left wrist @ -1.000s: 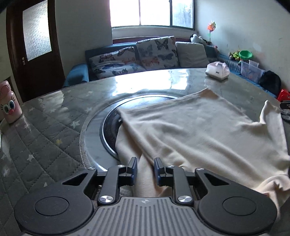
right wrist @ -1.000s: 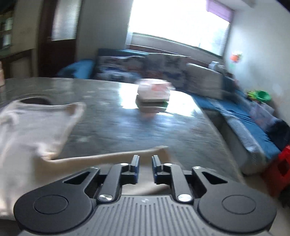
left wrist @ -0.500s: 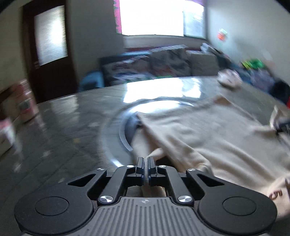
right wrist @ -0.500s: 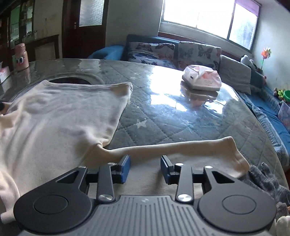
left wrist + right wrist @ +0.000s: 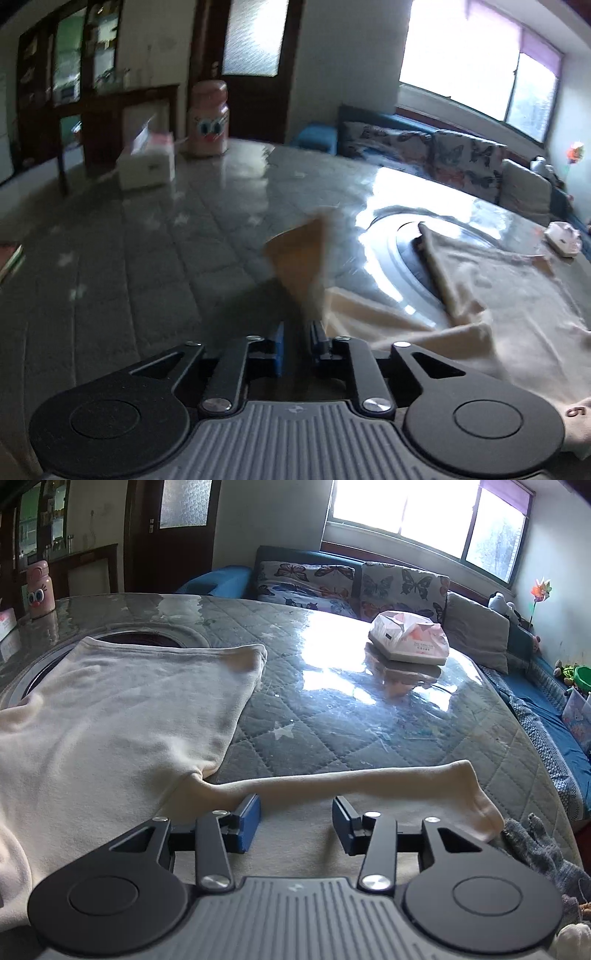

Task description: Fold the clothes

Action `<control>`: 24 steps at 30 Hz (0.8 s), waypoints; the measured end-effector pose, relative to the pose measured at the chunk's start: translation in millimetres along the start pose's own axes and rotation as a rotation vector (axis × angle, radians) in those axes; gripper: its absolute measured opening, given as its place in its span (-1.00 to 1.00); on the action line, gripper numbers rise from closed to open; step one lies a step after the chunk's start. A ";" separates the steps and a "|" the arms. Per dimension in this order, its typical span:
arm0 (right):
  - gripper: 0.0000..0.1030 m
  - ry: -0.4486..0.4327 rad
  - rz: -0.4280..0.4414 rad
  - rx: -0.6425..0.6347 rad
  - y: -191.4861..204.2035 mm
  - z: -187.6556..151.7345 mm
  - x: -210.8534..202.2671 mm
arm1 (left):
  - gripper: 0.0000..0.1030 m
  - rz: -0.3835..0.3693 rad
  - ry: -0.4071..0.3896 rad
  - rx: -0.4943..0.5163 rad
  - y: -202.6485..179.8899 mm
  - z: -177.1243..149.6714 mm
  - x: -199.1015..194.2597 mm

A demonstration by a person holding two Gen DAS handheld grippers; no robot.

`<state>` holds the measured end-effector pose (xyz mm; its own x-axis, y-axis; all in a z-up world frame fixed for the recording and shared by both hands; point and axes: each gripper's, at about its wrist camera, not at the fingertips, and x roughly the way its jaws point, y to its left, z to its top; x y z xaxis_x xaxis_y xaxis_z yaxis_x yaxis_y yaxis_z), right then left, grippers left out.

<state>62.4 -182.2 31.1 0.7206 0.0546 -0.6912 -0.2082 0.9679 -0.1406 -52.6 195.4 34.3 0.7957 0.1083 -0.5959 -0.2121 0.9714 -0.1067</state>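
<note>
Two tools in view, both yours. Your left tool [image 5: 297, 341] has its jaws opening, a narrow gap between them; a blurred flap of the cream long-sleeved top [image 5: 517, 295] stands up from that gap, and I cannot tell whether the pads still press on it. Your right tool [image 5: 295, 821] is also opening, jaws well apart, nothing gripped; it hovers over the right sleeve [image 5: 351, 781], which lies stretched flat across the quilted surface [image 5: 332, 716]. The top's body lies spread flat, its far hem over the round inset [image 5: 155, 639]. A tissue pack [image 5: 408, 640] sits well apart, farther back.
</note>
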 end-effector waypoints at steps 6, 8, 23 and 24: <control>-0.10 -0.002 -0.002 0.006 -0.8 -0.7 -0.1 | -0.06 0.049 -0.026 0.036 -9.0 19.0 16.2; -0.05 -0.002 -0.005 0.006 -1.2 -0.9 0.3 | -0.07 0.062 -0.019 -0.024 1.6 21.0 21.5; 0.12 -0.011 -0.024 0.008 -2.2 -1.5 1.4 | -0.84 0.202 0.010 0.075 26.4 8.0 47.3; 0.12 -0.010 -0.024 0.007 -2.3 -1.5 1.3 | -0.85 0.226 0.012 0.071 27.1 7.2 43.8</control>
<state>62.9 -184.7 29.6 0.7319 0.0342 -0.6805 -0.1863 0.9707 -0.1515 -19.4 227.9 11.0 0.7256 0.3230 -0.6076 -0.3437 0.9351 0.0866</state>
